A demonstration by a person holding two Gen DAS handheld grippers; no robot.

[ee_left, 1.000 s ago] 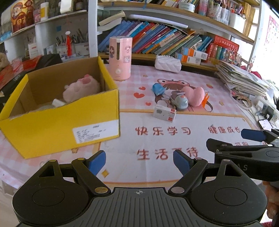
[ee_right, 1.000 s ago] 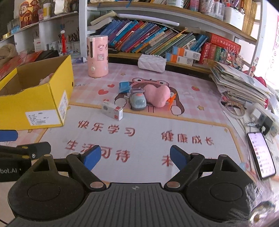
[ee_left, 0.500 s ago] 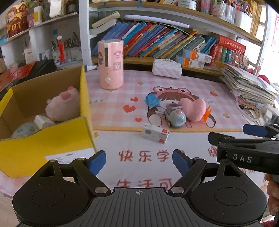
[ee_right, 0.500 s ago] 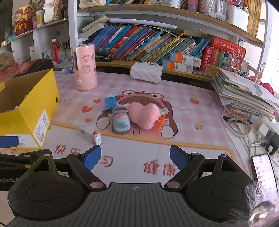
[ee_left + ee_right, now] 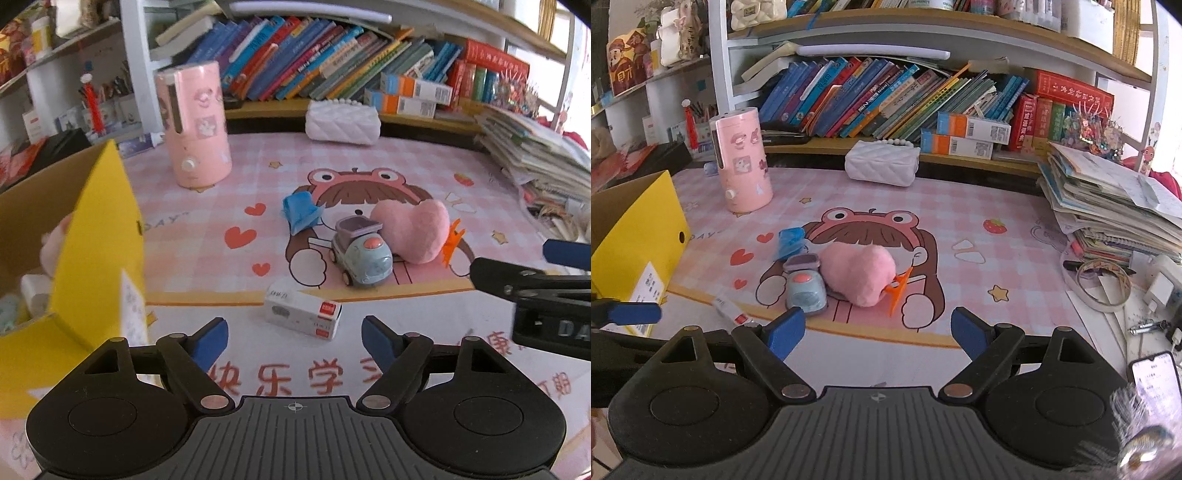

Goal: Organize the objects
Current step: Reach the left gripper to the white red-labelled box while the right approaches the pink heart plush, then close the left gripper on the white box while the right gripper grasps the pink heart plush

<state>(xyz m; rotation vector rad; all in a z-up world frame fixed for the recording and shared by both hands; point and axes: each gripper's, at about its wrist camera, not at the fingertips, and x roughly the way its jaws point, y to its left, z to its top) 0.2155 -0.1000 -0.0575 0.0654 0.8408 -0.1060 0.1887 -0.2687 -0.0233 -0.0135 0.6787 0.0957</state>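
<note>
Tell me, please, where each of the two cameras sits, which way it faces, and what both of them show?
Left wrist: sits on the left gripper, facing forward and down over the desk at the small white box ahead of its open, empty jaws; the yellow box is at left, the other gripper's finger at right.
Right wrist: sits on the right gripper, jaws open and empty, facing the toy car and pink heart cushion.
Shared: car, cushion, yellow box, pink cylinder, bookshelf.
</note>
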